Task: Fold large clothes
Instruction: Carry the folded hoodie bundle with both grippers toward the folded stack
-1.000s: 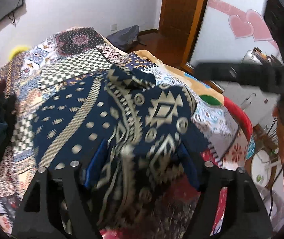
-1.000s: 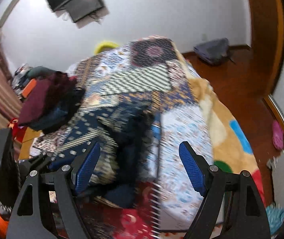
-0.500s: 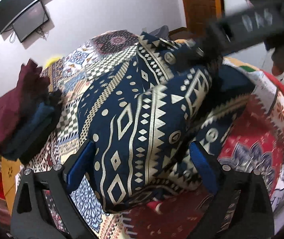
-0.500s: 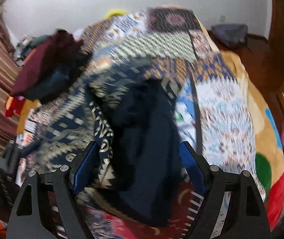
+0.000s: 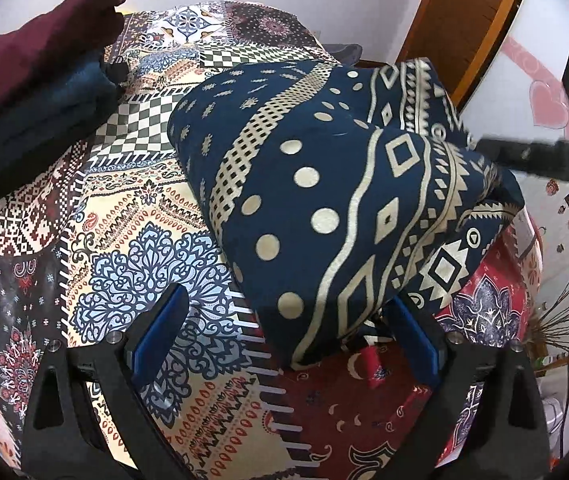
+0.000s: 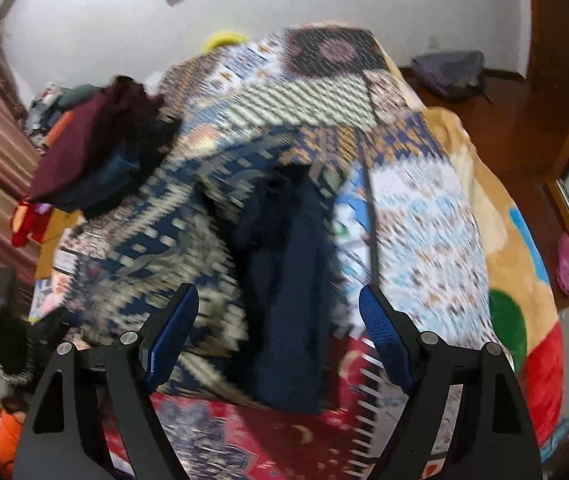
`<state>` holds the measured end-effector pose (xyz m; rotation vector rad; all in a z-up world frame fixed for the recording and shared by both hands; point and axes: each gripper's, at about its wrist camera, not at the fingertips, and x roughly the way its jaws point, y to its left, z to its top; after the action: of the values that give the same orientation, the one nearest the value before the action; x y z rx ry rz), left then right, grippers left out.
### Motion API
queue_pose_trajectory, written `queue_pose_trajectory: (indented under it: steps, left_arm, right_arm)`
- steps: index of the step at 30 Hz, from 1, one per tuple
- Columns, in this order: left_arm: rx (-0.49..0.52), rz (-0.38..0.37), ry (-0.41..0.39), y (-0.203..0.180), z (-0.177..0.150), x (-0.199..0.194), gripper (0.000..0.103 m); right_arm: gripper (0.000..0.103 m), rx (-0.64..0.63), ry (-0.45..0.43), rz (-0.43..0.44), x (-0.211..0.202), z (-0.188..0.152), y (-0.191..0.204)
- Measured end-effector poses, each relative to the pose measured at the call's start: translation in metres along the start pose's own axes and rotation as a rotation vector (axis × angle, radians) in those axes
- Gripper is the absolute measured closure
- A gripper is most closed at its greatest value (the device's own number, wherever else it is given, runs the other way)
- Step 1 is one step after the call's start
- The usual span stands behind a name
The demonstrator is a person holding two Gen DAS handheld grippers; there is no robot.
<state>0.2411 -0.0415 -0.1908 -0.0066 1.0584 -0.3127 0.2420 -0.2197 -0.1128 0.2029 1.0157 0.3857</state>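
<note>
A folded navy garment with cream geometric print [image 5: 324, 184] lies on the patchwork bedspread [image 5: 132, 240]. It also shows, blurred, in the right wrist view [image 6: 244, 232]. My left gripper [image 5: 284, 336] is open, its blue pads on either side of the garment's near corner, holding nothing. My right gripper [image 6: 276, 332] is open and empty above the garment's near edge. The right gripper's black body [image 5: 544, 156] shows at the right of the left wrist view, beside the garment's far right end.
A stack of folded maroon and dark blue clothes [image 5: 32, 72] sits on the bed's left side, also in the right wrist view [image 6: 96, 152]. A wooden door [image 5: 464, 20] and a bag on the floor [image 6: 448, 72] lie beyond the bed.
The garment was let go and now lies folded flat on the bed. Both grippers have drawn back from it; the left one swung left and lower.
</note>
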Motion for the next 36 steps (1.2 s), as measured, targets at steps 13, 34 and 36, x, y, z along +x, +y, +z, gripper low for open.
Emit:
queue_pose_trajectory:
  steps: [13,34,36]
  left_arm:
    - [-0.015,-0.012,-0.006,0.001,0.0,0.0,0.006]
    - [-0.065,0.006,0.006,0.013,-0.009,-0.002,0.005]
    - [-0.043,0.029,0.033,0.012,-0.014,0.002,0.005]
  right_arm:
    - [0.067,0.043,0.124,0.114,0.079,0.021,0.014]
    - [0.085,0.009,0.016,0.016,0.016,-0.024,-0.016]
    - [0.08,0.008,0.008,0.022,0.01,-0.024,-0.018]
